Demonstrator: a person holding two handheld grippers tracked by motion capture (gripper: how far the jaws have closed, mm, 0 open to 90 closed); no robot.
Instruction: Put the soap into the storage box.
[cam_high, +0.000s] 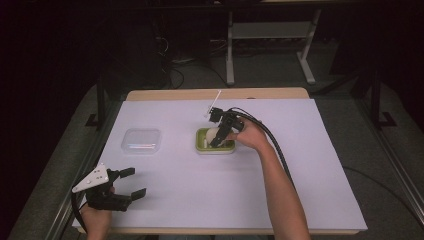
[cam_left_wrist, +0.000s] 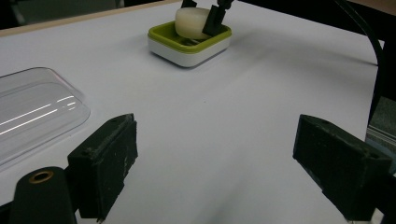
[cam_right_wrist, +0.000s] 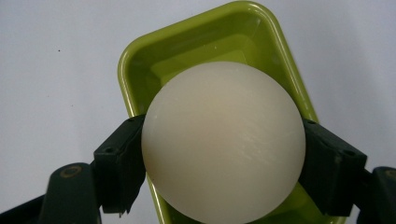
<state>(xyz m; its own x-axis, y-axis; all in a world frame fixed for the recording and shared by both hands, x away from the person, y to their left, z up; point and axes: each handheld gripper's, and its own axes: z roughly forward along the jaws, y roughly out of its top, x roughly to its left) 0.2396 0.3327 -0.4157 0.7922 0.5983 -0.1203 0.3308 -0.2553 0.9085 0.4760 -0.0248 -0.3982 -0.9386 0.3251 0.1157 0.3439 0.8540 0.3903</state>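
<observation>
Plainly, we see the right gripper (cam_high: 216, 136) pointing down into the green tray (cam_high: 201, 145), its two black jaws part-closed and pressed against either side of one cream soap bar (cam_right_wrist: 223, 140), which sits held in the tray. In the right gripper view the pads (cam_right_wrist: 122, 163) touch the bar at its 9 and 3 o'clock edges. The left gripper (cam_high: 136, 182) rests near the table's 7 o'clock corner, jaws spread wide with nothing between them. We count one tray, one soap bar and one clear plastic lid (cam_high: 141, 141), which lies at the tray's 9 o'clock, well apart, on the white table sheet (cam_high: 310, 165).
</observation>
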